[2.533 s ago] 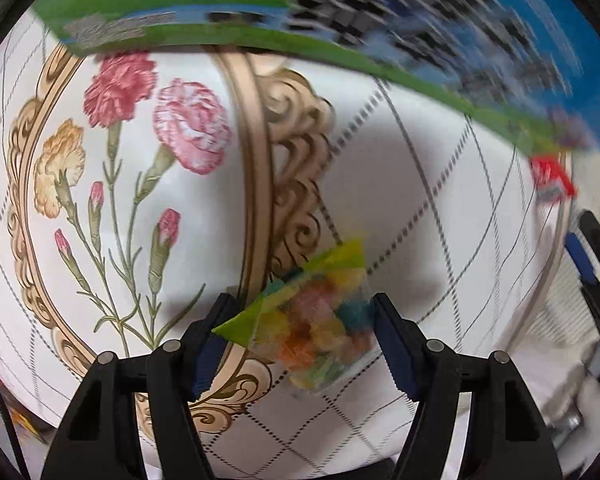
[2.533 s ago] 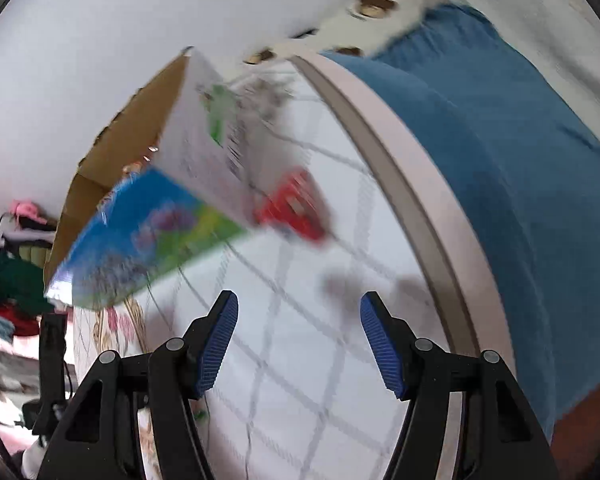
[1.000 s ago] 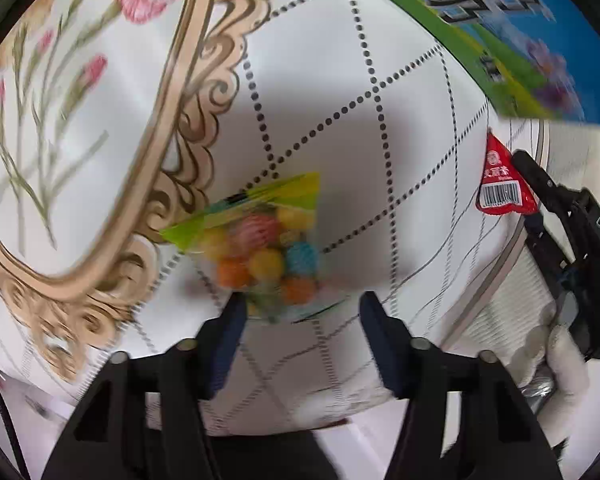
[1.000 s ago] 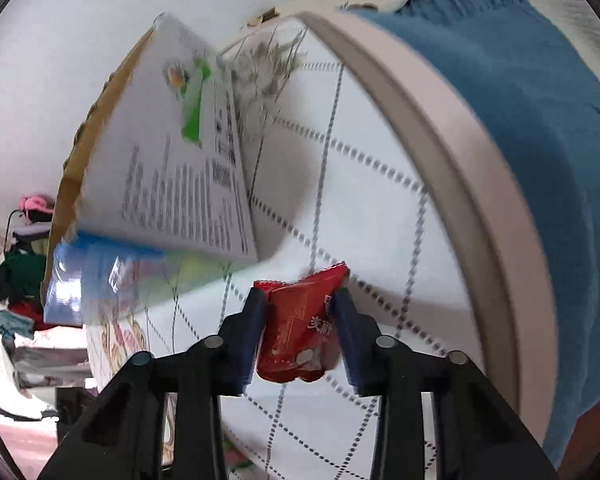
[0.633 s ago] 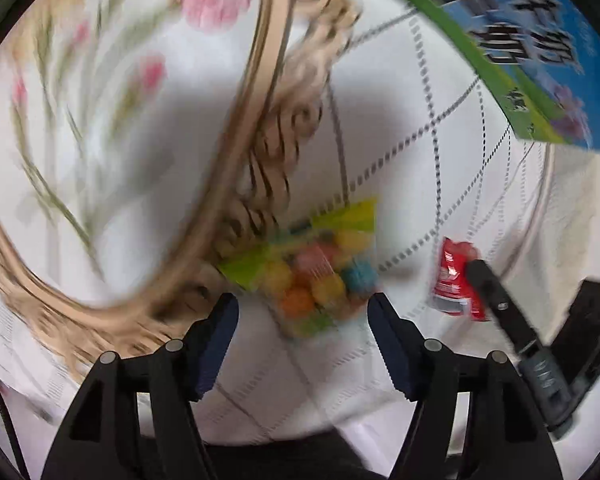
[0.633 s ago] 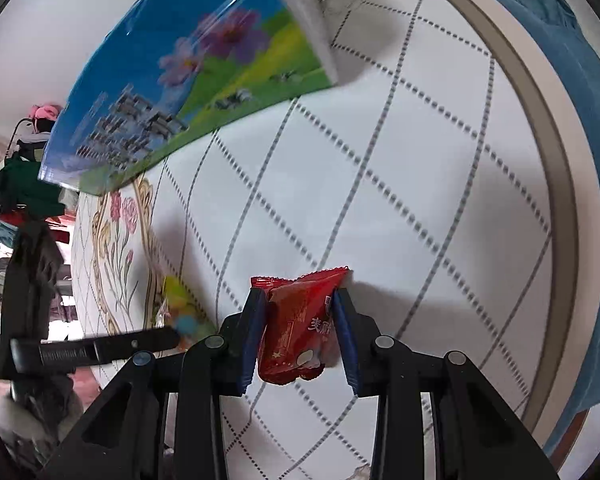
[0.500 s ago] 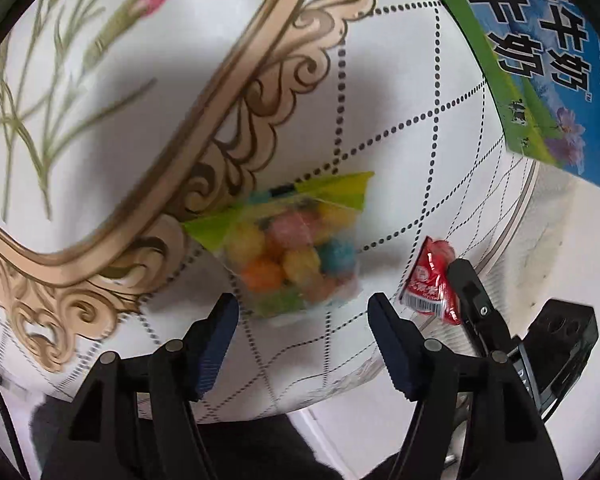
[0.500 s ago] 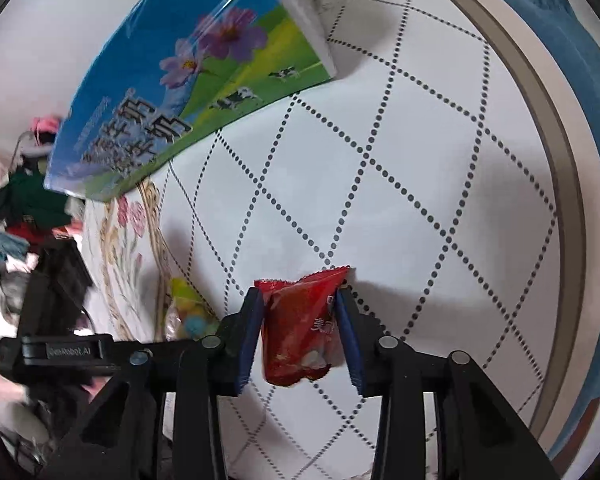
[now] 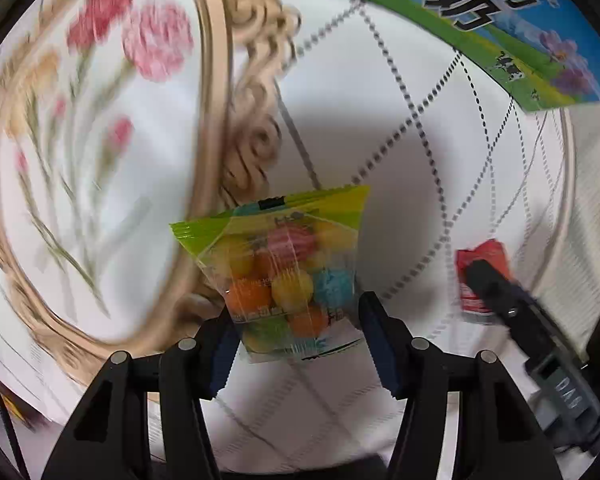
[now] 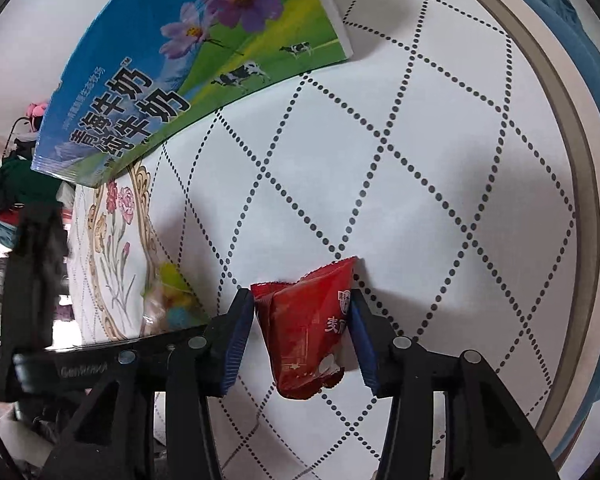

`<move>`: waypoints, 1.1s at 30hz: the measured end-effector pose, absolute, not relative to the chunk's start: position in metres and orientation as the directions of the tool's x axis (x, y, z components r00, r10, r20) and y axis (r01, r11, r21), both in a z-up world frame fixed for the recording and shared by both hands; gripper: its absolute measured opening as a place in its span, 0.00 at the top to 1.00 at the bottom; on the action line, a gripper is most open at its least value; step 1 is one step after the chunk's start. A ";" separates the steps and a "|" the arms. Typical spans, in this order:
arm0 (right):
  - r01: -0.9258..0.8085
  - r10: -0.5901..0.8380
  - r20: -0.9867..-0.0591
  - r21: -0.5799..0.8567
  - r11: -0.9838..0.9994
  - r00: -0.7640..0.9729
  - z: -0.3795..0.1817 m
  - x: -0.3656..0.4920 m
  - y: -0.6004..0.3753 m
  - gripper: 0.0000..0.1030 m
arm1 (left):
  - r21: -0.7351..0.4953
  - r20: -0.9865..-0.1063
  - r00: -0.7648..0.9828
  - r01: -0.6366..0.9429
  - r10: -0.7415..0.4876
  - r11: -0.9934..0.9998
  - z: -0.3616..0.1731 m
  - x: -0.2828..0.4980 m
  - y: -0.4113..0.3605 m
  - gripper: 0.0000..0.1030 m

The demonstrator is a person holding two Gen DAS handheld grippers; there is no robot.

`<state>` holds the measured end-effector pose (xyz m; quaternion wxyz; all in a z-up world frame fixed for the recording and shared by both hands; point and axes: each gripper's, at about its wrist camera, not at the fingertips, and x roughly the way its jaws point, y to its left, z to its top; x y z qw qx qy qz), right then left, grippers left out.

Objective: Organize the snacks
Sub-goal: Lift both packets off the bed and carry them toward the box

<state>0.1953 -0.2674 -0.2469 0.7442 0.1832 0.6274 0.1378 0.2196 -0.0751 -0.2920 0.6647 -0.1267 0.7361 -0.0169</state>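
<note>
Both tongs point steeply down — left (image 9: pixel 296 332) astride candy bag (image 9: pixel 288 276), right (image 10: pixel 302 330) astride red packet (image 10: pixel 304 328).

Both my tongs point steeply downward. My left tongs (image 9: pixel 296 332) have just been closing, jaws partly apart around a packet. My right tongs (image 10: pixel 302 336) have just been opening, jaws loosened.

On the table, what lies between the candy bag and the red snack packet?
Nothing: in the left wrist view, only bare patterned tablecloth separates the candy bag and the red snack packet.
</note>
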 end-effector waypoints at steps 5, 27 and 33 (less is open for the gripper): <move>0.019 0.424 -0.890 0.433 0.901 0.167 -0.253 0.196 -0.261 0.50 | -0.213 -0.966 -0.105 -0.190 -0.236 0.958 -0.305 0.238 -0.052 0.44; -0.121 0.508 -0.802 0.497 0.859 0.313 -0.158 0.204 -0.236 0.57 | -0.319 -0.929 0.205 -0.020 -0.308 0.948 -0.130 0.216 -0.020 0.53; -0.167 0.518 -0.732 0.500 0.850 0.441 -0.089 0.250 -0.244 0.57 | -0.250 -0.920 0.306 0.022 -0.245 0.968 -0.076 0.268 -0.005 0.53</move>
